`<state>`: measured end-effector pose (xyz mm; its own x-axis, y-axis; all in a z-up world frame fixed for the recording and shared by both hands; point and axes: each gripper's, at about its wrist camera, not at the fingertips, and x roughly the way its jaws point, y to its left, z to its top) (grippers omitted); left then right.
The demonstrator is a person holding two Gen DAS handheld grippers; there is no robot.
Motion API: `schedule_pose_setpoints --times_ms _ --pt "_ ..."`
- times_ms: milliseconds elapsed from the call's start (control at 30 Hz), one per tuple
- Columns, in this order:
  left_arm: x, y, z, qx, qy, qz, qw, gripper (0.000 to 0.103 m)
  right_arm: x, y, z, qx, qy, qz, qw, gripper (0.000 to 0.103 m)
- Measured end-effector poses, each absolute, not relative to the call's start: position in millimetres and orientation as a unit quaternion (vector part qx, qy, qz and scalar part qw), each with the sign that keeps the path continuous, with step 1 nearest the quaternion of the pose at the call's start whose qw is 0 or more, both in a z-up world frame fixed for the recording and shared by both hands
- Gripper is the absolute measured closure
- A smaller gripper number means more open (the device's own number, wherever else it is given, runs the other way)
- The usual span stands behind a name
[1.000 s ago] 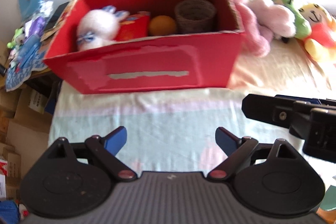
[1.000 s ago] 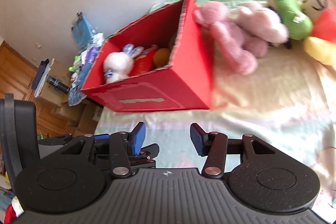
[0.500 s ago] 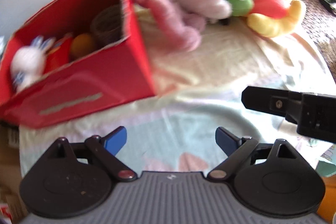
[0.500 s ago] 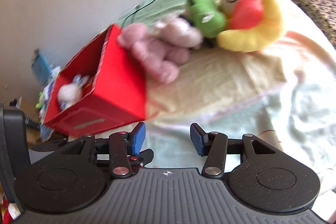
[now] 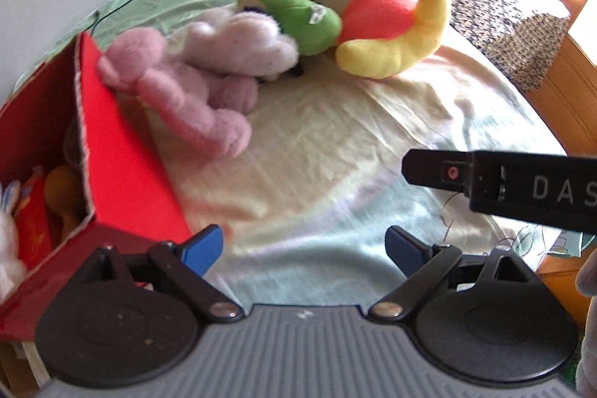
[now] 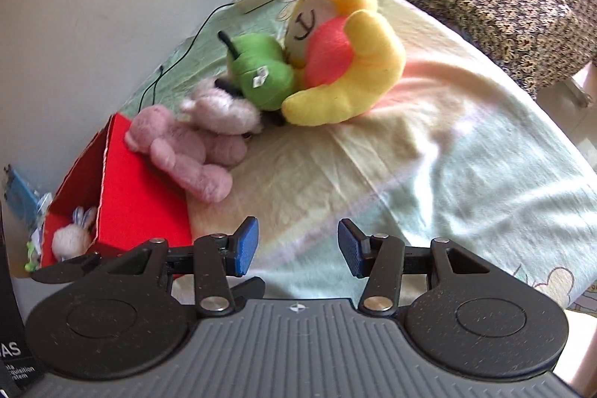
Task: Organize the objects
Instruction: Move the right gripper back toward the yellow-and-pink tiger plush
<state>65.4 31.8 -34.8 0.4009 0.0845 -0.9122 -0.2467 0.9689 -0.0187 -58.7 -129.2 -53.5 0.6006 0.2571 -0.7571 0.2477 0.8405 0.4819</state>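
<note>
Both views swung right off the red box onto the toys on the bed. Left gripper and right gripper jaws wide open, empty. Pink plush leans on the box's right wall; green and yellow plush far right. Soft, light; pinch a limb. Box holds white bunny, orange, red pack.
</note>
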Motion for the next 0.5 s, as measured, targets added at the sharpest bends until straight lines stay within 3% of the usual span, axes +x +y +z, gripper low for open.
schedule_pose_setpoints --times_ms 500 --pt "96.5 21.7 -46.8 -0.082 0.553 0.072 0.826 0.009 -51.8 -156.7 -62.3 0.302 0.448 -0.021 0.841 0.052"
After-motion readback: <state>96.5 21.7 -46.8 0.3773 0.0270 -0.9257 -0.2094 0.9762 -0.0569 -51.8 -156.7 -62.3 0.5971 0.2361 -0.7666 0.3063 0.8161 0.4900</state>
